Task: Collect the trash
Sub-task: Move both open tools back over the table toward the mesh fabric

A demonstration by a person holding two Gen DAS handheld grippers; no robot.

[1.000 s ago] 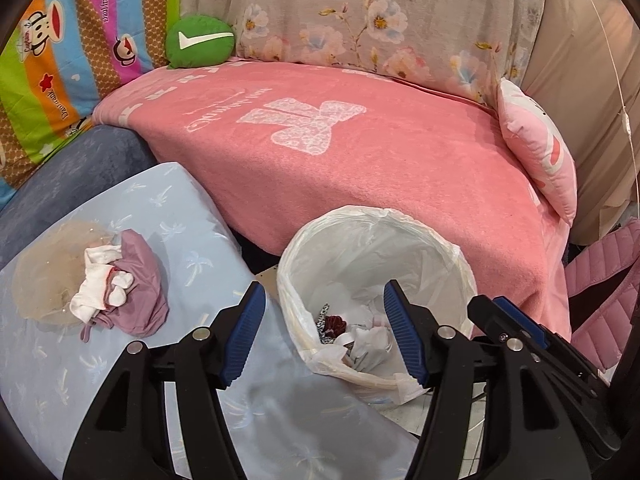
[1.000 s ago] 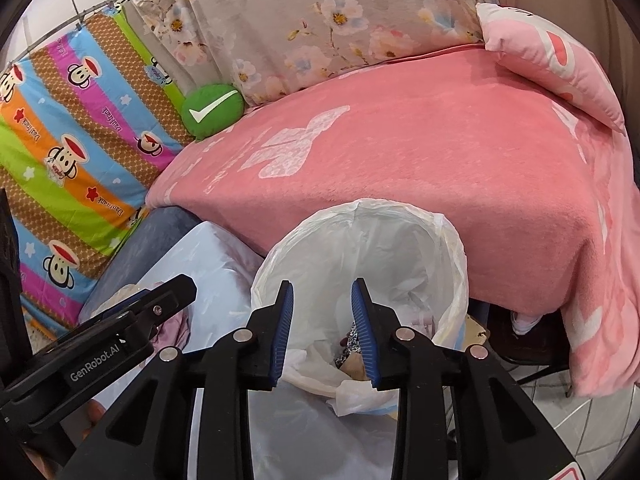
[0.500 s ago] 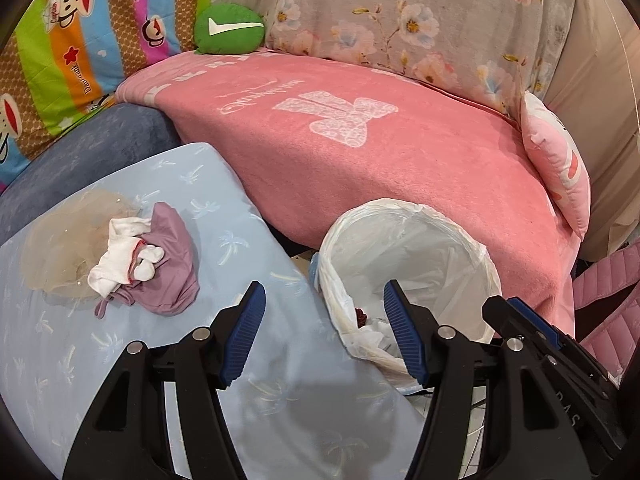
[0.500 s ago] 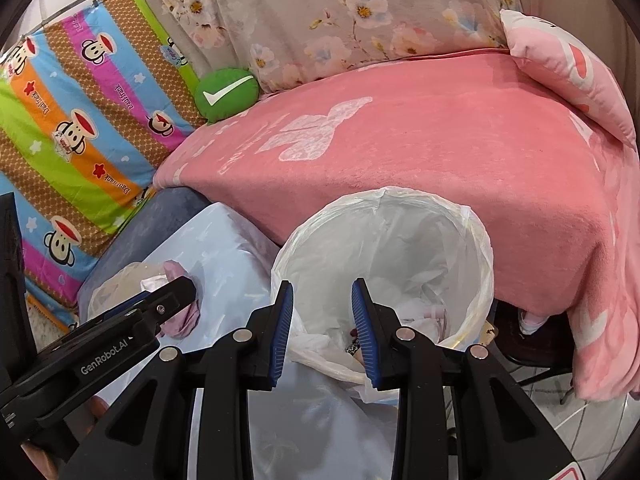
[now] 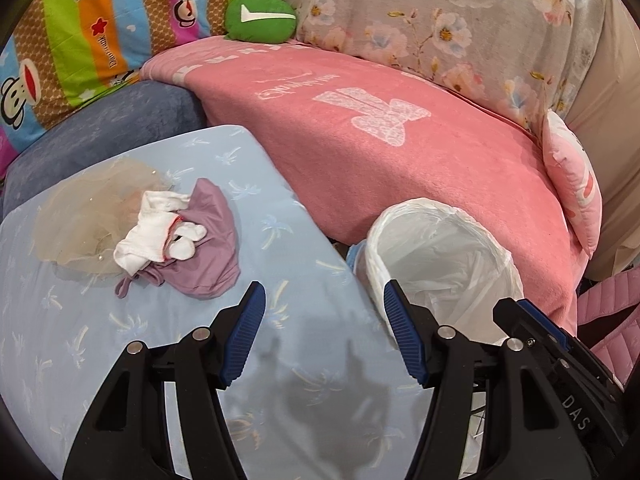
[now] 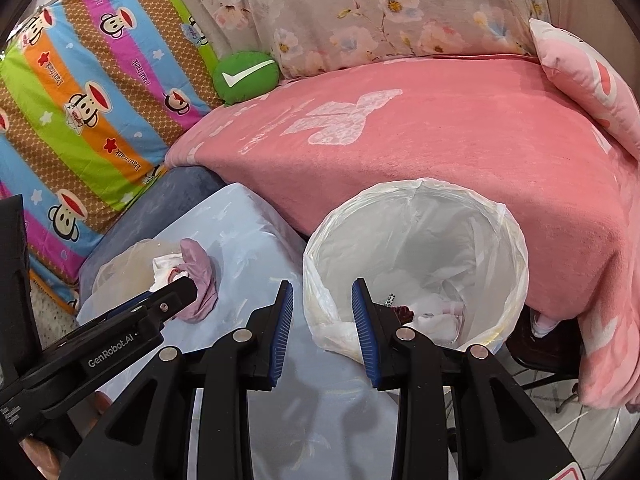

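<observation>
Trash, a wad of white and mauve cloth on a sheer beige piece, lies on the light-blue counter ahead and to the left of the left tongs; both tongs are released, nothing between the jaws, the left set wider than the right tongs. White-lined bin stands just ahead-right of both, beside the pink bed. Step in hand reads as going for the next piece: swing the left tongs toward the wad, come down on its bulkiest fold so white and mauve lift together, and bite deep since soft cloth slips; the sheer layer underneath probably needs its own pass or a low pinch. Keep the right tongs out of the way near the bin. Left wrist view shows the whole wad and the sheer piece but no bin contents. Right wrist view shows scraps already at the bin bottom, while the left tool's body covers part of the wad.
</observation>
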